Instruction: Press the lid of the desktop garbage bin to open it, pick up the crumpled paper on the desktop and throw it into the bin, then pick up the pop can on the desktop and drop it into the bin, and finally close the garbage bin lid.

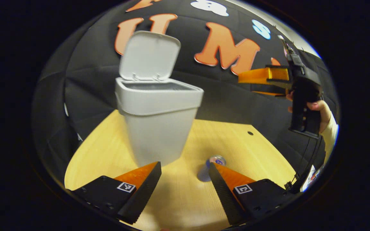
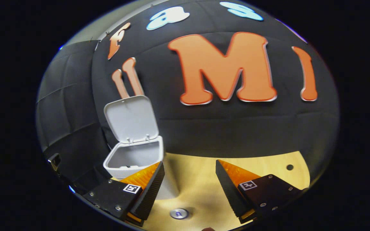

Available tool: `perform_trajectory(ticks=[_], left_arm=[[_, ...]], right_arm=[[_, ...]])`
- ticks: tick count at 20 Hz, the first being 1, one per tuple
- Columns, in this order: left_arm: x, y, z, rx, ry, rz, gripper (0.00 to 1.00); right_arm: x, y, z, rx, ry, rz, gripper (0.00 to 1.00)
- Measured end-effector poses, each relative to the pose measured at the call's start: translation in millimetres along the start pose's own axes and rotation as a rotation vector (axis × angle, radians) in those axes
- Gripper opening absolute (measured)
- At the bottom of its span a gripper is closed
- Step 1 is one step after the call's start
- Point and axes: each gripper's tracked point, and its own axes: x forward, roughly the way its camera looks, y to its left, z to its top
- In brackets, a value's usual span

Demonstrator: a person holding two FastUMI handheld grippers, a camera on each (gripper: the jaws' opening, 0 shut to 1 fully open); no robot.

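The white desktop bin (image 1: 159, 122) stands on the wooden table (image 1: 108, 160) with its lid (image 1: 149, 56) swung up and open. Low over the table, my left gripper (image 1: 185, 186) is open, its fingers spread in front of the bin. The pop can (image 1: 211, 167) stands upright just behind its right fingertip. Farther off at the right, a hand holds the right gripper (image 1: 262, 81) in the air. In the right gripper view the open bin (image 2: 135, 154) lies left, its interior showing, and the pop can (image 2: 179, 213) top sits below my open right gripper (image 2: 189, 189).
A small dark hole (image 1: 250, 132) marks the table at the back right; the same hole (image 2: 289, 167) sits far right in the right gripper view. The black cloth wall closes the table's far side. A sleeve and cables (image 1: 310, 166) hang at the right edge.
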Motion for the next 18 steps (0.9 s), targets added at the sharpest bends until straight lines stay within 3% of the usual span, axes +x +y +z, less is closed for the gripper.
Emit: perform_trajectory(ticks=[5, 9, 15, 18], left_arm=[[55.7, -47.9, -40.9, 0.068, 0.118, -0.069, 0.98], [76.6, -73.6, -52.6, 0.080, 0.162, -0.109, 0.97], [94.9, -62.8, -71.9, 0.068, 0.227, -0.007, 0.97], [99.6, -56.8, -79.5, 0.027, 0.247, 0.005, 0.97]], right_arm=[[-53.1, -91.6, -35.0, 0.035, 0.044, -0.162, 0.95], [-85.0, -142.2, -57.5, 0.085, 0.068, -0.239, 0.95], [-98.3, -170.9, -70.8, 0.111, 0.093, -0.276, 0.95], [-94.7, -172.8, -74.3, 0.121, 0.101, -0.266, 0.95]])
